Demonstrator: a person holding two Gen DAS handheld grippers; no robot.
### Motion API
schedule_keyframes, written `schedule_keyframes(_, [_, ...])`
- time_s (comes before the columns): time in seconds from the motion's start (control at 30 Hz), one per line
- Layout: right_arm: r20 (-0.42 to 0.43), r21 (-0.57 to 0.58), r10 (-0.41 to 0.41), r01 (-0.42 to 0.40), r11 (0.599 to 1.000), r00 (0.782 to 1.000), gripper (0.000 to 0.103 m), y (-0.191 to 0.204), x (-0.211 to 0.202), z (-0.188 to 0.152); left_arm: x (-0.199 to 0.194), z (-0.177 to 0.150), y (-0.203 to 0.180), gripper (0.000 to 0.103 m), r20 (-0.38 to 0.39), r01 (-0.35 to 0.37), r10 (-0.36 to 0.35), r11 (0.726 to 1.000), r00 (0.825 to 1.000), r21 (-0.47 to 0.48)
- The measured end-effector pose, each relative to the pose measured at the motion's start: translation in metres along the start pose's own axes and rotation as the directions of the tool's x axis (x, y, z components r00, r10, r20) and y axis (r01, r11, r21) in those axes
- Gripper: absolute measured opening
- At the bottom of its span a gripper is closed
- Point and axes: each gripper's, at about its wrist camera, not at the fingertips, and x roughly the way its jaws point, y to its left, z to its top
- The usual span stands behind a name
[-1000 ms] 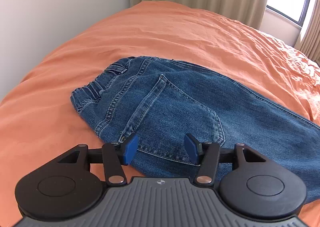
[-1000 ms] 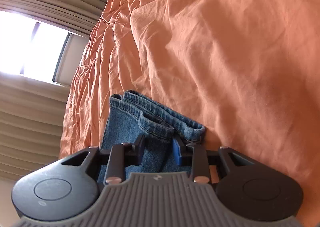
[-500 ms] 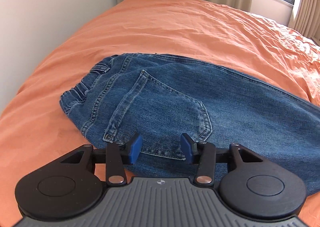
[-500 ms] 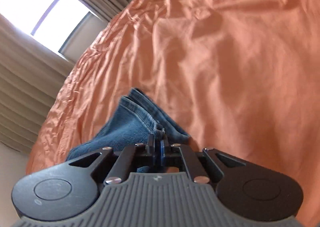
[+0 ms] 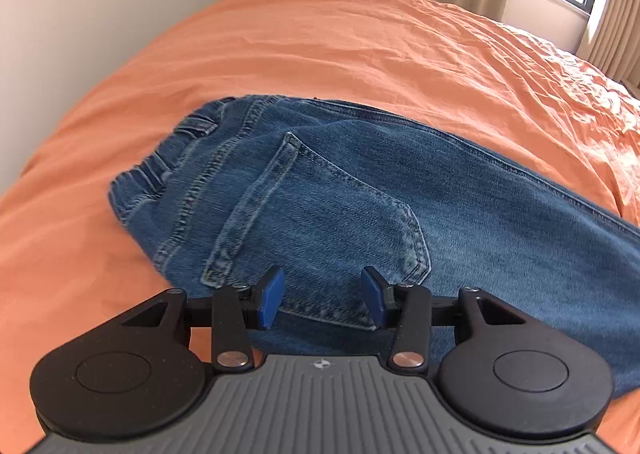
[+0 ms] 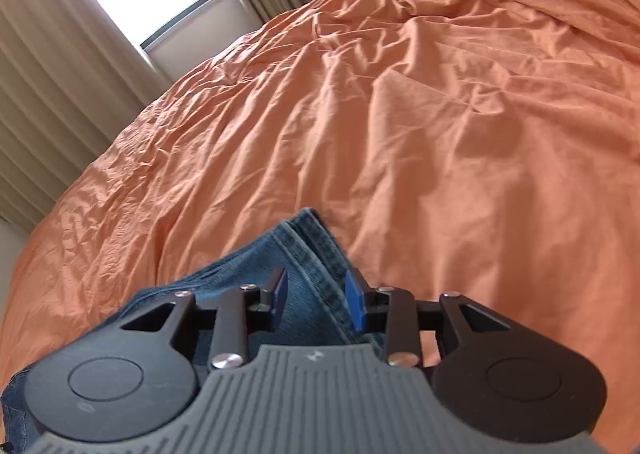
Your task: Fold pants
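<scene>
The right tool point(image 6: 315, 304), clamped shut on the hem half a second ago, now stands with its fingers apart astride the jeans point(image 6: 296, 254) leg hem. The left tool point(image 5: 322, 298) stays wide over the back pocket point(image 5: 320, 222), slightly closer than before. The jeans lie flat on the orange-sheeted bed point(image 5: 360, 54).

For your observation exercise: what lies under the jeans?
The jeans lie on an orange bedspread, visible all around them. The stretch directly beneath is covered by denim, so nothing there can be seen.
</scene>
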Motion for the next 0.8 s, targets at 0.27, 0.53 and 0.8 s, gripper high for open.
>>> schedule_keyframes(0.27, [-0.055, 0.007, -0.014, 0.014, 1.000, 0.998, 0.030, 0.017, 0.066, 0.026, 0.036, 0.011, -0.005, 0.053, -0.092, -0.005, 0.002, 1.000, 0.996, -0.025])
schedule_keyframes(0.53, [0.032, 0.048, 0.076, -0.078, 0.996, 0.997, 0.000, 0.006, 0.062, 0.033, 0.047, 0.011, -0.007, 0.054, -0.095, -0.007, 0.006, 1.000, 0.995, -0.010])
schedule_keyframes(0.8, [0.003, 0.018, -0.048, 0.048, 0.999, 0.999, 0.000, 0.005, 0.090, 0.030, 0.045, 0.007, -0.010, 0.056, -0.065, -0.013, 0.015, 0.999, 0.998, 0.042])
